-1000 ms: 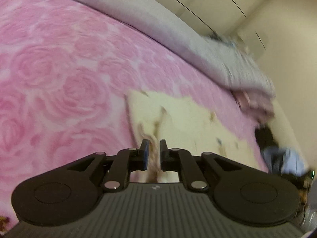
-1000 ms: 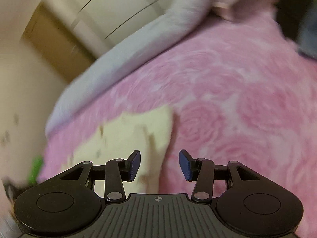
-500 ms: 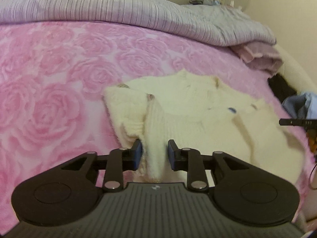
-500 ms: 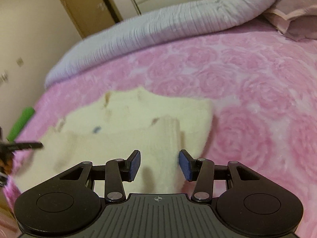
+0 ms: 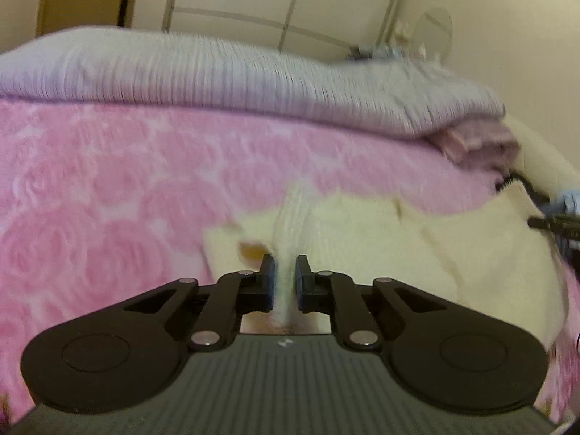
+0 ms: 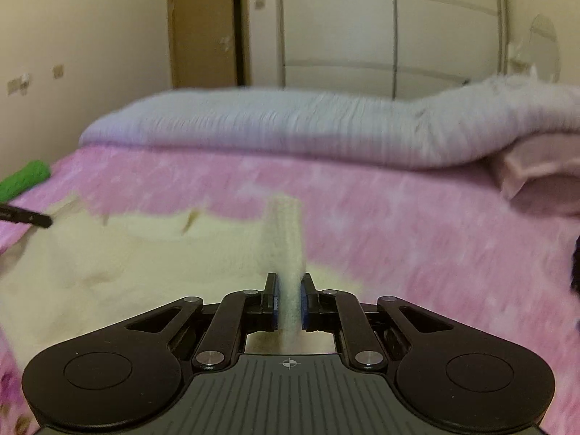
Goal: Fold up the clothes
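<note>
A cream knitted sweater (image 5: 362, 243) lies on the pink rose-patterned blanket (image 5: 108, 188). My left gripper (image 5: 284, 282) is shut on a ribbed edge of the sweater, which stands up as a pinched fold between the pads. In the right wrist view the sweater (image 6: 127, 253) spreads to the left, and my right gripper (image 6: 289, 302) is shut on another ribbed edge of it, which rises as a vertical strip. Each gripper's tip shows at the edge of the other's view. Both views are motion-blurred.
A folded grey-lilac duvet (image 5: 235, 83) lies across the far side of the bed, with a pink pillow (image 6: 536, 177) at its right end. A green object (image 6: 23, 181) lies at the bed's left edge. Wardrobe doors (image 6: 391, 29) and a wall stand behind.
Both grippers have closed onto ribbed edges of the sweater; the right was wide open before. Both views have levelled and lowered toward the bed, and the pinched edges now stand up.
</note>
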Tool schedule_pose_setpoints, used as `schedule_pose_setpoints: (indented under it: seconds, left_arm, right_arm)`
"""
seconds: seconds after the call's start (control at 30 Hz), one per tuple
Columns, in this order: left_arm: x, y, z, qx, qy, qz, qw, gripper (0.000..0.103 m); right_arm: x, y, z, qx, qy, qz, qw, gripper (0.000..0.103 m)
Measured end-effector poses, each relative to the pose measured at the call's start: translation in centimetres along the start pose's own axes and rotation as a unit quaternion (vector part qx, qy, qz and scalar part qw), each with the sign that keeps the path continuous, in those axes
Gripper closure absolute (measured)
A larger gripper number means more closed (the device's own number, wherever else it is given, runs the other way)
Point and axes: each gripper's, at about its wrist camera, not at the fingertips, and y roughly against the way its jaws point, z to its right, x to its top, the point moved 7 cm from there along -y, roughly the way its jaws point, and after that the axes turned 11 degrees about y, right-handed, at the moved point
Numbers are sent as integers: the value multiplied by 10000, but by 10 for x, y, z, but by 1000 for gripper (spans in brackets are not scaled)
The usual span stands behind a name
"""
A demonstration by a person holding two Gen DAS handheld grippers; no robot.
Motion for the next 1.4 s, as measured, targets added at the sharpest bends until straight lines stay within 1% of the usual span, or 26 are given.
schedule_pose_setpoints:
  seconds: [0.03,0.1,0.23,0.3,0.37,0.47,0.5,0.57,0.63,0.7,0.73,0.77,0.8,0.83,0.87,0.9,0.93,1.0,1.03,1.07,1.13,1.17,1.23,1.27,1.33,1.4]
  left_arm:
    - [9,-4,-2,-11,63,87,9999,93]
    - [15,-22,-3,100,-19,38,9999,92]
    - [21,-54,-5,300,-240,-51,9993,93]
    - [30,-57,-5,253,-210,85,9994,93]
    - [40,-61,-5,220,-166,230,9994,93]
    - [53,-72,-7,255,-131,367,9989,93]
    - [52,-82,-9,288,-132,286,9991,93]
    - [45,-104,-16,441,-135,9,9989,93]
    - [28,-127,-26,671,-182,-350,9970,93]
    - [21,-129,-33,712,-75,-341,9969,87]
    - [19,-128,-36,717,-7,-304,9970,86]
    - [21,-124,-39,725,112,-266,9969,80]
    - [25,-117,-42,735,210,-215,9968,76]
    - [29,-109,-45,792,273,-136,9964,76]
    - [32,-98,-49,915,328,-67,9952,79]
    - [33,-86,-53,980,419,-54,9943,79]
    - [33,-74,-58,1013,525,-62,9934,79]
    - [20,-39,-64,706,951,-201,9928,77]
    - [8,-22,-67,547,1305,-280,9895,76]
    - [-7,-4,-70,400,1708,-357,9838,74]
    - [-36,31,-75,103,2504,-510,9667,73]
    - [-48,39,-75,18,2757,-535,9597,73]
    - [-71,46,-69,-98,3143,-544,9477,72]
    - [-82,50,-67,-155,3334,-547,9411,72]
    - [-103,58,-62,-270,3711,-554,9265,70]
    - [-125,66,-57,-385,4081,-560,9104,67]
  right_arm:
    - [3,-10,8,-66,-56,-38,10000,94]
    - [4,-32,18,-133,-129,-212,9996,94]
    - [-10,-76,18,-328,147,-654,9972,94]
    - [-9,-82,21,-398,149,-591,9973,94]
    - [-2,-83,31,-467,-13,-445,9979,94]
    - [4,-92,44,-509,-250,-399,9976,94]
    - [5,-96,47,-523,-323,-402,9973,94]
    - [1,-110,48,-547,-415,-590,9959,94]
    - [-12,-134,46,-485,-572,-959,9926,93]
    - [-27,-148,43,-457,-651,-1288,9885,92]
    - [-29,-147,46,-470,-784,-1218,9883,91]
    - [-30,-144,49,-485,-923,-1157,9878,89]
    - [-30,-136,53,-512,-1087,-1136,9862,84]
    - [-29,-129,57,-539,-1251,-1115,9844,79]
    - [-29,-120,62,-581,-1402,-1092,9824,65]
    - [-28,-107,65,-699,-1496,-1052,9806,55]
    - [-26,-90,68,-824,-1590,-968,9790,54]
    - [-27,-52,69,-949,-1844,-776,9752,50]
    - [-32,-27,65,-849,-2135,-653,9711,48]
    - [-40,-7,61,-695,-2482,-550,9646,44]
    - [-63,34,51,-375,-3312,-402,9419,37]
    - [-77,50,44,-232,-3660,-382,9295,33]
    - [-103,76,27,-69,-4266,-405,9035,31]
    - [-115,88,17,5,-4530,-428,8905,31]
    - [-130,99,-6,159,-4894,-482,8706,30]
    - [-134,94,-27,314,-5066,-531,8600,30]
